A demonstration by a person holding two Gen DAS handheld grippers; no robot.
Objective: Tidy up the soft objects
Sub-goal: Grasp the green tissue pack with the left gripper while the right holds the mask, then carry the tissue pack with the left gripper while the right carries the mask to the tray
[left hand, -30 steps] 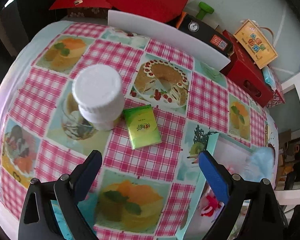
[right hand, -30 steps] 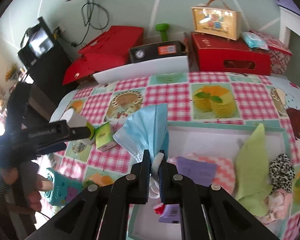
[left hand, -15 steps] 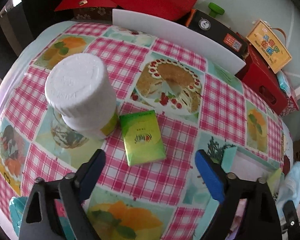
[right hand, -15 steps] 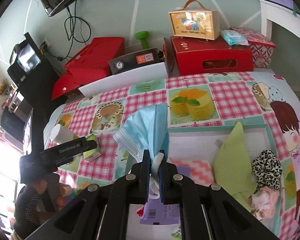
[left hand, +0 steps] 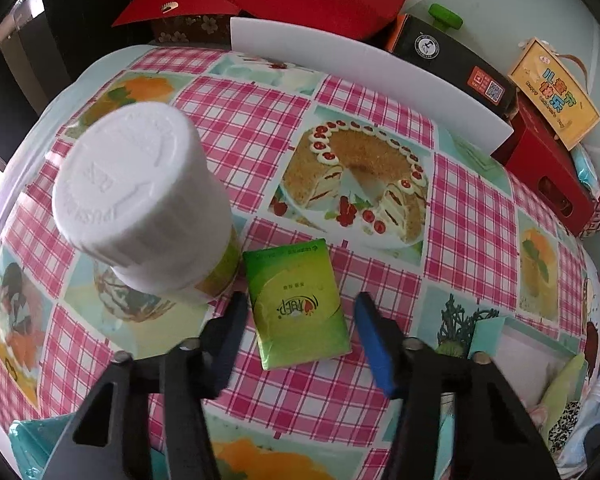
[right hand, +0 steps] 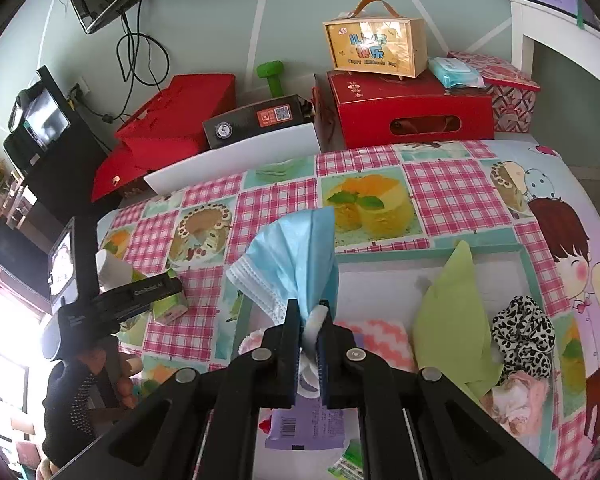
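Between the closing left gripper (left hand: pixel 298 316) fingers: green tissue pack (left hand: pixel 298 300), lengthwise, untouched (right gripper (right hand: pixel 309 320) pinched blue mask (right hand: pixel 296 256)).

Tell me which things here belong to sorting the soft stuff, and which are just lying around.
Part of the job:
- green tissue pack, between the closing left gripper
- blue face mask, pinched in the right gripper
- tray with green cloth and leopard scrunchie

Lying about:
- white-capped bottle
- red boxes
- green dumbbell

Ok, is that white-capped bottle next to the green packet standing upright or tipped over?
Upright. The bottle stands on its base on the tablecloth, its white cap facing up at the left wrist camera, beside the flat-lying green packet.
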